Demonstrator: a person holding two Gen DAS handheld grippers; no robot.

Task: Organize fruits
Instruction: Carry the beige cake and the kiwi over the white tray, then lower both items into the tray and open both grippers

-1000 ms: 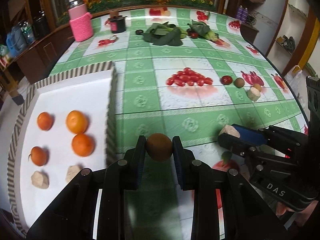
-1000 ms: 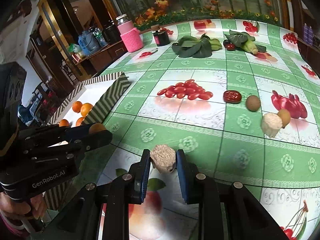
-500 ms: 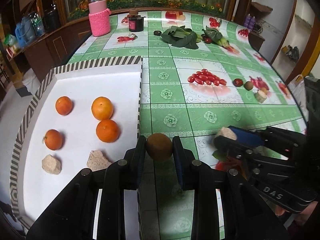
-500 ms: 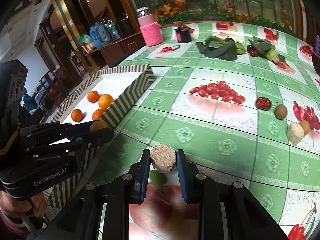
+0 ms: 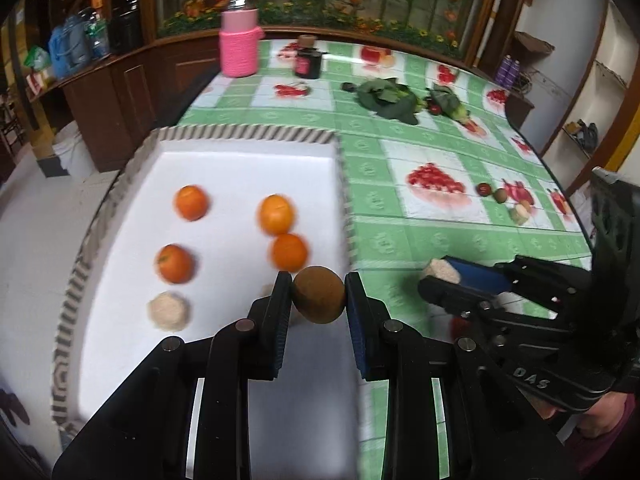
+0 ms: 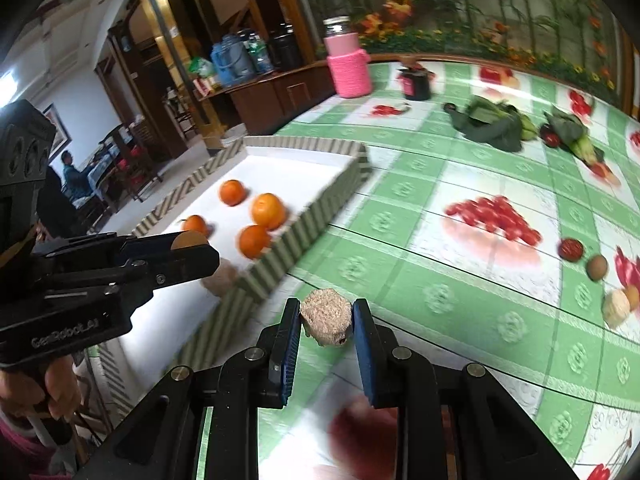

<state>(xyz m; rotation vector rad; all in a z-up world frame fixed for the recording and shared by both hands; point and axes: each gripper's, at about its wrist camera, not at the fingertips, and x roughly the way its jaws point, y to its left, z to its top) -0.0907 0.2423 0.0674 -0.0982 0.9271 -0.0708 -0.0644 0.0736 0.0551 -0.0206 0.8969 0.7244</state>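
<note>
Tray point(image 5: 240, 136): white, striped rim, on the bench; oranges inside.
Left hand-held gripper point(image 5: 319, 294): clamps a brown round fruit point(image 5: 319, 295) above the tray's right edge.
Right hand-held gripper point(image 6: 326, 316): clamps a tan lump point(image 6: 326, 316), right of the tray.
Advice: lower each onto bare white floor, clear of the oranges.

Two markings can be read. In the left wrist view, the raised letters "DAS" stand on the black body of the right gripper point(image 5: 434, 276), low on its side. In the right wrist view, "GenRobot.AI" stands in pale letters on the black side of the left gripper point(image 6: 188, 242), somewhat blurred. Labels on the distant containers are too small to read.
</note>
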